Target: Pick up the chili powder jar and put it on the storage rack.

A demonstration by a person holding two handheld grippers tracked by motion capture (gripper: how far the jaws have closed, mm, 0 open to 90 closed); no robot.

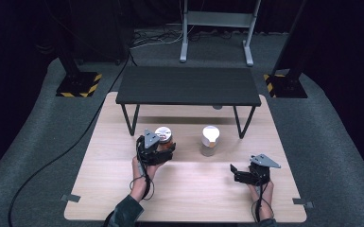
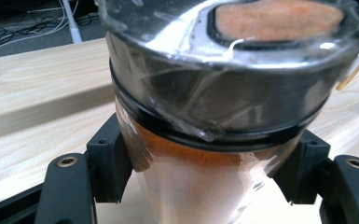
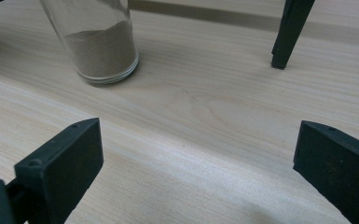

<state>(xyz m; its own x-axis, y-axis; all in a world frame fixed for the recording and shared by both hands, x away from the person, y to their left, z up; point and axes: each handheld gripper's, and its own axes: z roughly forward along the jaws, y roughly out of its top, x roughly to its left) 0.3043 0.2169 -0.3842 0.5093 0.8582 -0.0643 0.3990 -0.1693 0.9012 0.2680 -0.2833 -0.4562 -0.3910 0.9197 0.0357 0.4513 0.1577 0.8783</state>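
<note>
A clear jar of orange powder (image 1: pixel 164 137) with a silvery lid stands left of centre on the wooden table (image 1: pixel 189 198). My left gripper (image 1: pixel 163 150) is shut on it; in the left gripper view both black pads press the jar's (image 2: pixel 205 168) sides below the lid. A second jar, white-lidded (image 1: pixel 210 140) and holding beige powder, stands at mid table. My right gripper (image 1: pixel 235 173) rests near the front right, open with nothing between its fingers. In the right gripper view the beige jar (image 3: pixel 100 46) stands ahead to the left.
A low black shelf (image 1: pixel 187 85) on thin legs spans the table's far half; one leg (image 3: pixel 289 32) shows in the right gripper view. Black cables run over the grey carpet at left. Striped post bases stand beyond both far corners.
</note>
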